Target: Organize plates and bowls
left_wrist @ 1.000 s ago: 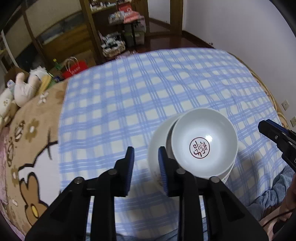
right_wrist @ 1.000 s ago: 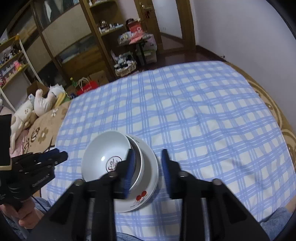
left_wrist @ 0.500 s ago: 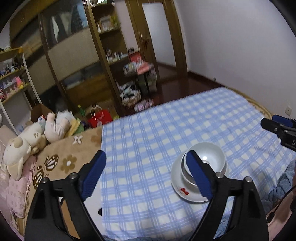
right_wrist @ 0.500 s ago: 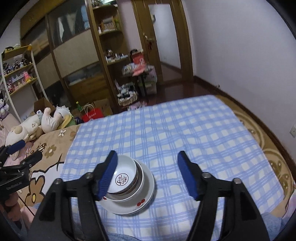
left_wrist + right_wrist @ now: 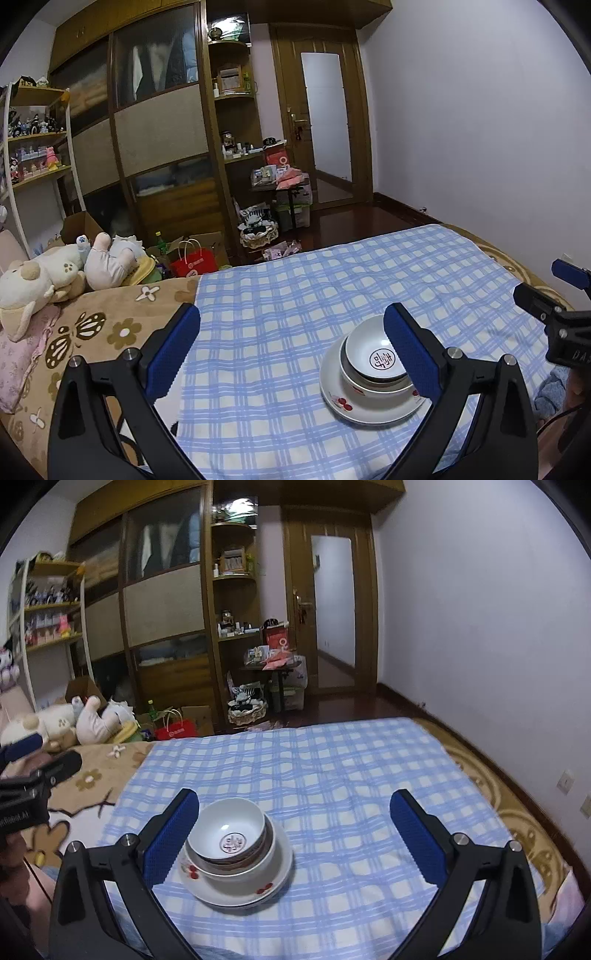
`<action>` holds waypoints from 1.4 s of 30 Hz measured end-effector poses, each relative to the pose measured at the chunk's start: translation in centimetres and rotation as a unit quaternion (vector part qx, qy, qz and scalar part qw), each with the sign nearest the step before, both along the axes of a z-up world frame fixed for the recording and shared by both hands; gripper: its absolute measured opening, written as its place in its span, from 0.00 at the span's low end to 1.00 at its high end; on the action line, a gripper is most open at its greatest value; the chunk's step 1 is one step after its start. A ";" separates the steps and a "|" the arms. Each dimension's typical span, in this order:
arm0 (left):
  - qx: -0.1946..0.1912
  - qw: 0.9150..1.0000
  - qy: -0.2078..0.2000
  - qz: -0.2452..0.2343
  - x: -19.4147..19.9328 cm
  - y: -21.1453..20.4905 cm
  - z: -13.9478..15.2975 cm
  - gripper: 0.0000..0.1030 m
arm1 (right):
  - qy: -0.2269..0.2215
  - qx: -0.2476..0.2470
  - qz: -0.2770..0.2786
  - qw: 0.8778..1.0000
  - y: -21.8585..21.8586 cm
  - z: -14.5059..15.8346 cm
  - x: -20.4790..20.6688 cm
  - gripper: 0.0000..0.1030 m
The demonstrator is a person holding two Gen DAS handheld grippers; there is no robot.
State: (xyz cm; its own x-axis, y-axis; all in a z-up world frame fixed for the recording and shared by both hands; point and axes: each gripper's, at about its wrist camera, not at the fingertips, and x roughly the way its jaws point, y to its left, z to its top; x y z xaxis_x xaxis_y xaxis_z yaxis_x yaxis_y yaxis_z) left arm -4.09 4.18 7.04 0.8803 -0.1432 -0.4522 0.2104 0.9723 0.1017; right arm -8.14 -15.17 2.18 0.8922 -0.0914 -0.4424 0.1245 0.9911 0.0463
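On checked cloth [image 5: 332, 768]: bowl [image 5: 231, 830] nested atop plate [image 5: 258, 890].

A round dark-red seal mark with stylised characters, too small to make out, sits in the bottom of the top bowl [image 5: 381, 357], ahead of the left gripper [image 5: 291, 350]. White letters "DA", cut off, stand on the right gripper's [image 5: 567, 295] black body at the far right. Partial white lettering on the left gripper's body in the right wrist view is too blurred to read

Each hand-held gripper [image 5: 291, 347] — black angular frame, silver screws, blue textured pads [image 5: 415, 836].
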 end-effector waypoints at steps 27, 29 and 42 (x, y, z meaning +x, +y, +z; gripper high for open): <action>0.029 0.999 0.027 0.007 2.4 -1.9 -6.1 0.96 | 0.015 -0.012 -0.088 0.996 -2.0 -3.0 1.7 1.00; 0.029 0.999 0.029 0.008 2.4 -1.9 -6.1 0.96 | 0.016 -0.015 -0.091 0.996 -2.0 -3.1 1.8 1.00; 0.020 0.999 0.031 0.021 2.4 -1.0 -6.1 0.96 | 0.015 -0.025 -0.102 0.994 -2.0 -3.0 1.6 1.00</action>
State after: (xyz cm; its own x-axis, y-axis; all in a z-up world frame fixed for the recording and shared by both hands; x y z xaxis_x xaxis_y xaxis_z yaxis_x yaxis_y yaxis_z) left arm -1.65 3.14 0.97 0.8549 -0.0866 -0.5115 0.1758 0.9760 0.1286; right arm -6.57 -17.14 -0.84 0.8391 -0.2914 -0.4593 0.3238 0.9461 -0.0087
